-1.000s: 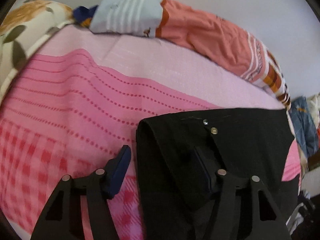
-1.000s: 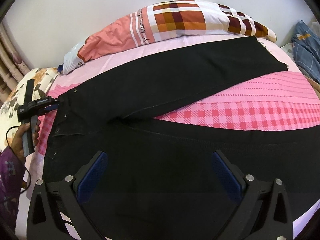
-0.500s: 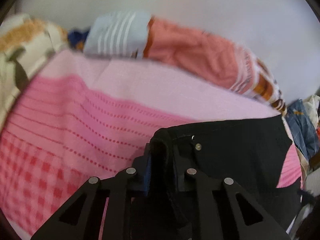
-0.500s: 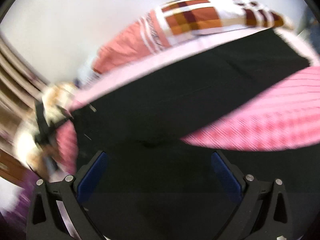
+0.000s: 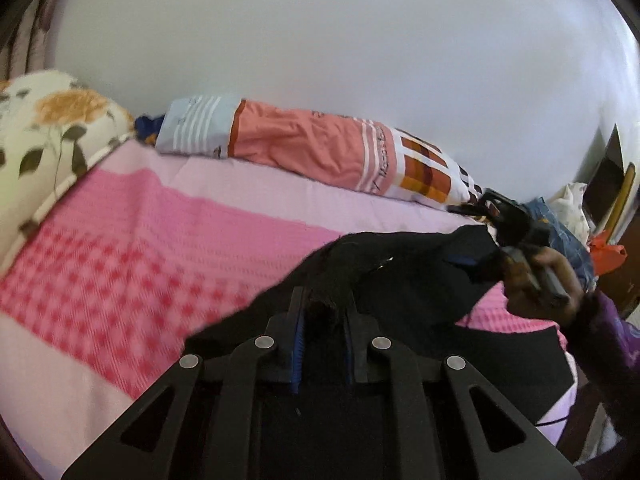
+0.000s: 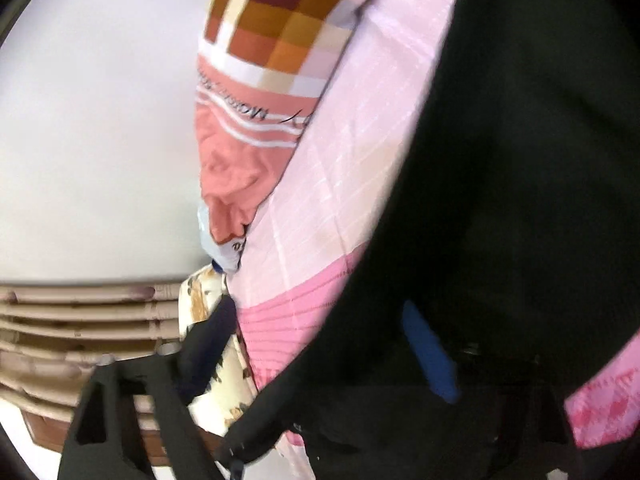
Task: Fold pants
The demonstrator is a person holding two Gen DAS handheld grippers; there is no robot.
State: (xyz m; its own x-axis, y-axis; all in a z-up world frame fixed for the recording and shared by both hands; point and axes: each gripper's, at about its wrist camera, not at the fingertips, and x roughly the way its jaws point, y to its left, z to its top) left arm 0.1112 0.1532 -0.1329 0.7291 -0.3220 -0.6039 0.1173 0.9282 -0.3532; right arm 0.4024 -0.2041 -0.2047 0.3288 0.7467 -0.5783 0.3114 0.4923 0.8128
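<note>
So far you have only got hold of the pants (image 5: 400,280); no fold is laid yet. Your left tool (image 5: 322,320) is closed on a bunched ridge of black cloth near the waistband, the fabric pinched between its two blue-lined fingers (image 5: 297,344). Your right tool (image 5: 516,228) shows in the left wrist view off to the right, gripped in your right hand (image 5: 540,276) at another part of the same top edge, so the cloth hangs slack between the two. In its own view the right tool's fingers stand wide apart, with black cloth draped over the blue pad (image 6: 430,356) of one; nothing there looks clamped, though the blur makes this hard to read.

My judgement is that the task is at its very start: the pants are raised at one end off the bed (image 5: 160,248), the rest trailing down, and every fold plus the smoothing is left to do.

Expect the black fabric to be matte, fairly heavy and limp, sagging in soft folds, with a small metal glint that may be a button. Under it the bedspread is pink, ribbed in bands and checked in darker pink. Along the wall lies a long bolster (image 5: 320,152) in coral with a checked end, and a floral pillow (image 5: 48,128) sits at the left.
</note>
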